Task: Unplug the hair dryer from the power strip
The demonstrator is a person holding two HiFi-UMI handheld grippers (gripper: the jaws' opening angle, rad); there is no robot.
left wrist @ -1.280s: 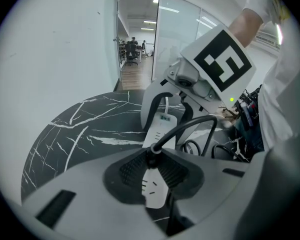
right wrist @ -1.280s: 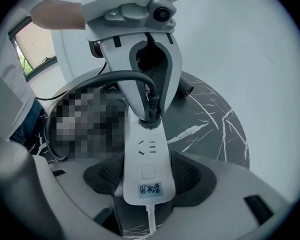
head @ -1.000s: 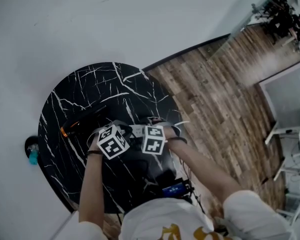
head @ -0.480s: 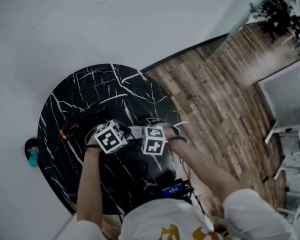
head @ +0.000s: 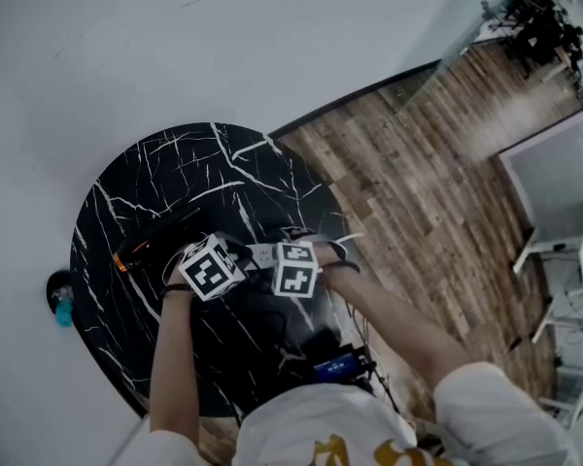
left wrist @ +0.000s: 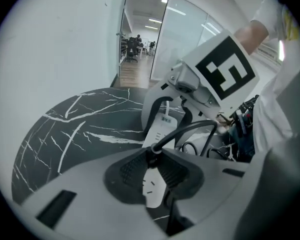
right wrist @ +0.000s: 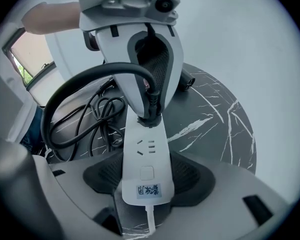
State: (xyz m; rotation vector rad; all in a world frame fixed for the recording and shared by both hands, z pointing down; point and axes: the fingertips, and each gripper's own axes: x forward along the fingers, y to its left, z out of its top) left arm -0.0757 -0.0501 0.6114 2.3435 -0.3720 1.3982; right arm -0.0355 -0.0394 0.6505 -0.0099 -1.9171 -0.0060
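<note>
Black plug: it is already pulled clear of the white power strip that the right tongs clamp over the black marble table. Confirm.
Not clear: the right gripper view shows the black plug seated in a socket of the white power strip. The right tongs do clamp that strip over the black marble table.

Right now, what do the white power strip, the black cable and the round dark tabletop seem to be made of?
The white oblong power strip: smooth, matte moulded plastic, probably.
The thick black cable: rubbery sheath, bending in a loop.
The round black tabletop: marble or marble-look, white veins on black.
</note>
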